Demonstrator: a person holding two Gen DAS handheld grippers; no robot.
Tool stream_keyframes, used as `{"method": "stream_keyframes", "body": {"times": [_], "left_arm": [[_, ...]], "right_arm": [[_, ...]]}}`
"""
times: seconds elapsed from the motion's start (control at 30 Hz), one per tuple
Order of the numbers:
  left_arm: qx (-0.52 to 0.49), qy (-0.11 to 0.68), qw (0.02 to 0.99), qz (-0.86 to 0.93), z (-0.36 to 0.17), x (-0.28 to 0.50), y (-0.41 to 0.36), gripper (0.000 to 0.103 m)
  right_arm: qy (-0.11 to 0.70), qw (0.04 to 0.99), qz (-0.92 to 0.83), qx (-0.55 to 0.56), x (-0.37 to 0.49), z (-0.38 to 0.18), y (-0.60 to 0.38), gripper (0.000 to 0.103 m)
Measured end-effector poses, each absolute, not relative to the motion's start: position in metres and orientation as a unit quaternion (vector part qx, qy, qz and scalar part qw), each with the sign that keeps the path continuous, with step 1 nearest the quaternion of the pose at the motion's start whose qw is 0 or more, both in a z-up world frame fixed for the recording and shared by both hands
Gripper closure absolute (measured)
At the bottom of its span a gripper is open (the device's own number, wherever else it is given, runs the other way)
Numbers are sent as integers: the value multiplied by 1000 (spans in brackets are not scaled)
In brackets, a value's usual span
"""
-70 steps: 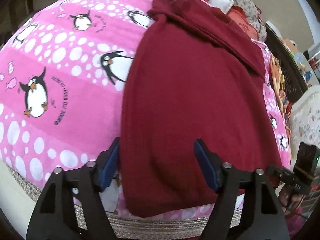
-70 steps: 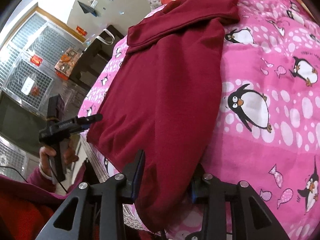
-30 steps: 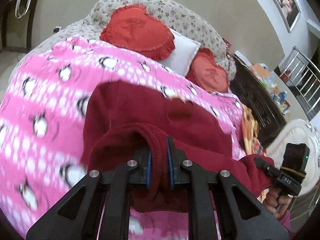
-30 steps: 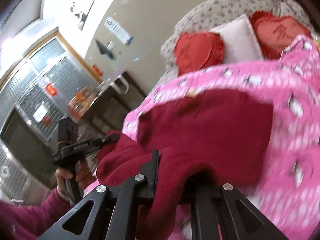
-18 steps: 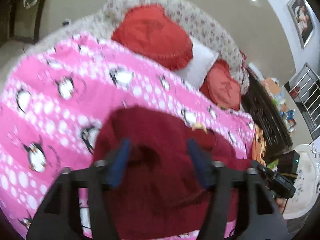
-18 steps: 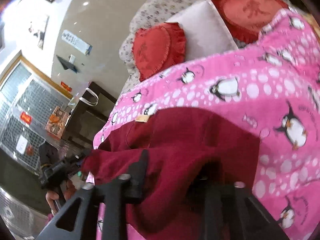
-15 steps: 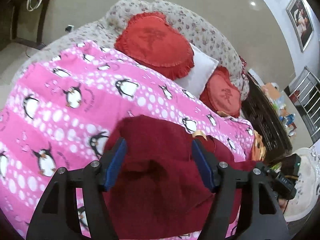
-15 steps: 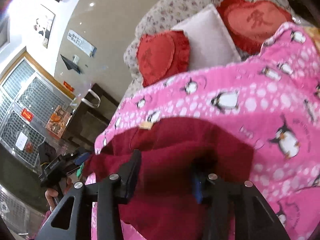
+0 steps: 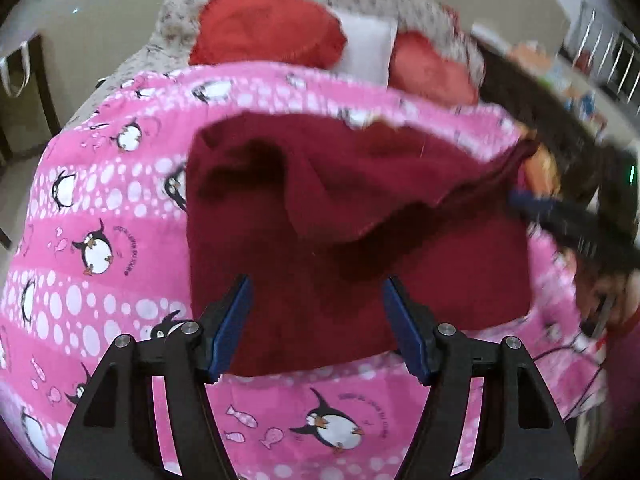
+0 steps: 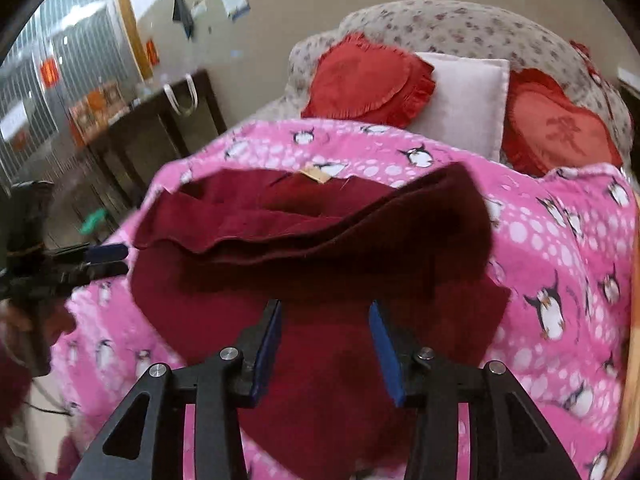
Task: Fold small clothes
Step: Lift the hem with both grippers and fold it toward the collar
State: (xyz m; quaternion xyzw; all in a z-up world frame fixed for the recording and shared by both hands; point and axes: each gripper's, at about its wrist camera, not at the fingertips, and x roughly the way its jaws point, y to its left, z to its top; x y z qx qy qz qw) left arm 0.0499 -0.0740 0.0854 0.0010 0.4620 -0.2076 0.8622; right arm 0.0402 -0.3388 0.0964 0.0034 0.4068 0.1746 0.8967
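The dark red garment [image 9: 320, 208] lies folded over on the pink penguin blanket [image 9: 80, 240]. Left gripper [image 9: 316, 328] and right gripper [image 10: 326, 344] hover above it, jaws just opened, spread, nothing pinched.

Folded garment [image 9: 320, 240] on blanket [image 9: 100, 280]

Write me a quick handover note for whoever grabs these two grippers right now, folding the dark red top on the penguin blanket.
Left gripper: open, holding nothing, above the near part of the dark red top.
Right gripper: open, holding nothing, also above the top; both have just let go.
The top lies on the pink penguin blanket, its near half folded up over the far half, the upper layer rumpled and uneven.
Done: first fold.
Left: probably smooth the loose edge, then fold again.
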Motion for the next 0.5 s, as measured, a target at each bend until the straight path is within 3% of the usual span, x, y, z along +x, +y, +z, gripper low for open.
{"method": "stream_keyframes", "body": {"times": [0.1, 0.3, 0.5], "left_arm": [[4, 467, 858, -213, 85, 71, -89, 36], [-92, 452, 872, -163, 97, 154, -82, 36], [-189, 474, 851, -123, 88, 189, -45, 36]], "right_arm": [[396, 907, 147, 9, 70, 99, -341, 60], [408, 905, 99, 67, 130, 92, -359, 60], [420, 900, 93, 72, 129, 85, -364, 59]]}}
